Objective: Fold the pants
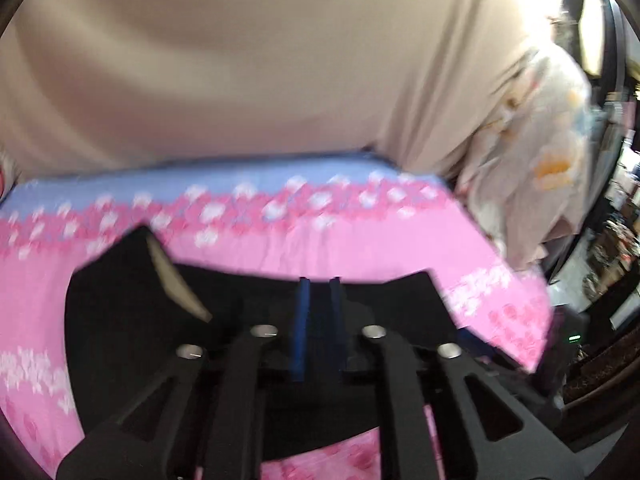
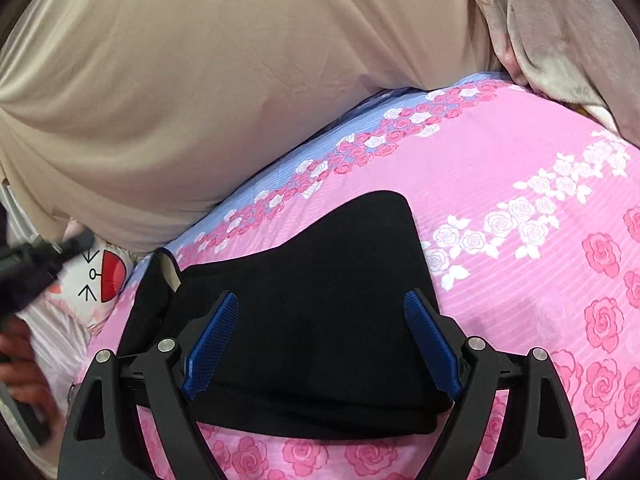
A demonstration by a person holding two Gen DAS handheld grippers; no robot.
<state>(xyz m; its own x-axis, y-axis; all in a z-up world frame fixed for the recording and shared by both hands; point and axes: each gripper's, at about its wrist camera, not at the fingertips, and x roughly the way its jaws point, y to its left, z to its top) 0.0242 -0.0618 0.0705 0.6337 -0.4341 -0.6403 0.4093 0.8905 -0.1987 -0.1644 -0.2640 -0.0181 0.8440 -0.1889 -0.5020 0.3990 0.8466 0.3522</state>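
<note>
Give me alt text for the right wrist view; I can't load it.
Black pants lie folded on a pink rose-print bedsheet, with the right gripper open above them, its blue pads spread wide. A beige cloth bulges behind, and a hand shows at the left edge.

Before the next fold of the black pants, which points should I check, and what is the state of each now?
1. Black pants lie on the pink floral sheet: ok.
2. Right gripper open, nothing clamped: ok.
3. Left gripper nearly shut; holding cloth: cannot tell.
4. Pants folded flat, no wrinkles: cannot tell.
5. Beige cloth clear of the pants: ok.
</note>
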